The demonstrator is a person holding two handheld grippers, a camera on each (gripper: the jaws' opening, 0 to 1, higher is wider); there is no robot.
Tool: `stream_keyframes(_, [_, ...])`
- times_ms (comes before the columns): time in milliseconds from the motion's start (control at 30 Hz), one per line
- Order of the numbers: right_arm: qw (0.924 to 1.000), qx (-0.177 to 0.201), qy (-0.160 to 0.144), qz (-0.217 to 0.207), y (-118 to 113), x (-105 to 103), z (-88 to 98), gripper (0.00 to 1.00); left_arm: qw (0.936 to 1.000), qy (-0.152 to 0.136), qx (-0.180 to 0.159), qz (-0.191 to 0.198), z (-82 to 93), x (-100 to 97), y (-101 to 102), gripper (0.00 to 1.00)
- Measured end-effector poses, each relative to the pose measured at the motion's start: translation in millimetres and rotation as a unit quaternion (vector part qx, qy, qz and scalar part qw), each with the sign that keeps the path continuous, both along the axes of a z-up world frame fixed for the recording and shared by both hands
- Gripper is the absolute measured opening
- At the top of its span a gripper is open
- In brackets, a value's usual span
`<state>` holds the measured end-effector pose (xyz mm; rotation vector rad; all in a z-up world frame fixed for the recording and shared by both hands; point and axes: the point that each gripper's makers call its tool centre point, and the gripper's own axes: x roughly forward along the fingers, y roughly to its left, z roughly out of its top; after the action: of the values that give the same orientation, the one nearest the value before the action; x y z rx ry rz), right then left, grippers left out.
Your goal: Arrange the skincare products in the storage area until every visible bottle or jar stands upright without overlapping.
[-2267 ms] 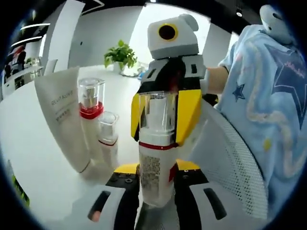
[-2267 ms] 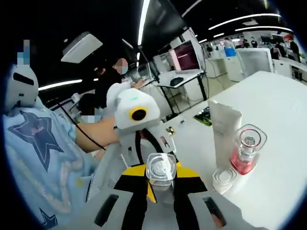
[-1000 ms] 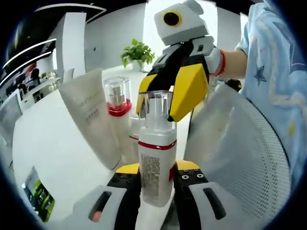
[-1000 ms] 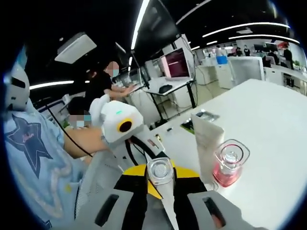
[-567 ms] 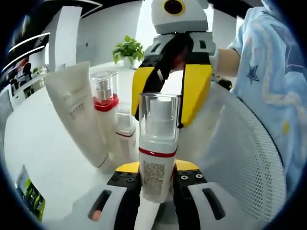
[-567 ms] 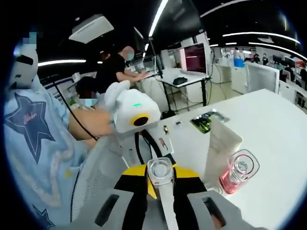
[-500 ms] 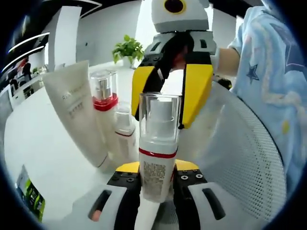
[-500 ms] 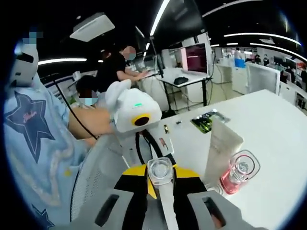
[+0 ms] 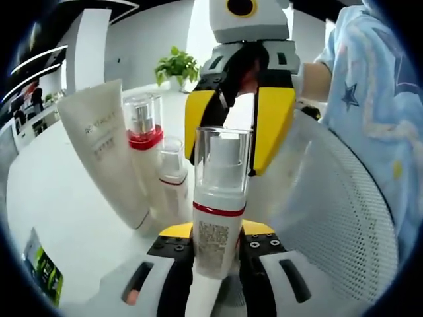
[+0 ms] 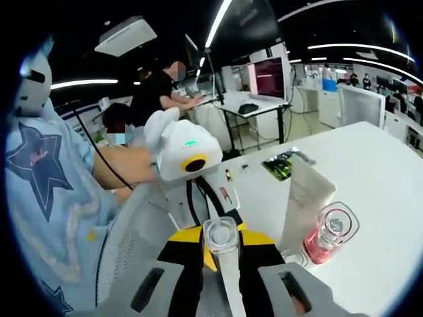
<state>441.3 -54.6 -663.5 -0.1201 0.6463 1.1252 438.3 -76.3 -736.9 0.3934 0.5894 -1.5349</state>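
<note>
A white pump bottle (image 9: pixel 218 218) with a clear cap and a red band stands between my left gripper's (image 9: pixel 217 231) jaws, which are shut on its lower body. My right gripper (image 9: pixel 225 162) comes down from above, its yellow jaws on either side of the cap. In the right gripper view, the cap top (image 10: pixel 221 236) sits between my right gripper's (image 10: pixel 223 243) jaws. On the table stand a white tube (image 9: pixel 99 155) on its cap, a taller red-collared bottle (image 9: pixel 144 132) and a small bottle (image 9: pixel 173 172), all upright and close together. The tube (image 10: pixel 304 205) and the red bottle (image 10: pixel 330 234) also appear at the right.
A curved white mesh surface (image 9: pixel 324 218) rises just right of the held bottle. The person's blue sleeve (image 9: pixel 377 119) lies beyond it. A green packet (image 9: pixel 43 281) lies on the white table (image 9: pixel 59 224). A potted plant (image 9: pixel 175 66) stands far back. People work at desks (image 10: pixel 251 109).
The bottle has stayed between both pairs of jaws while both views swung about. The right gripper, tilted a second ago, now stands straight over the cap. Little has moved in the last half second.
</note>
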Motion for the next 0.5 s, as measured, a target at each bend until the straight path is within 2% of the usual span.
stream_keyframes(500, [0.9999,-0.013,-0.002,-0.004,-1.0,-1.1,-4.3,0.12,0.9999,-0.009,0.011,-0.002,-4.2,0.3,2.0,0.26])
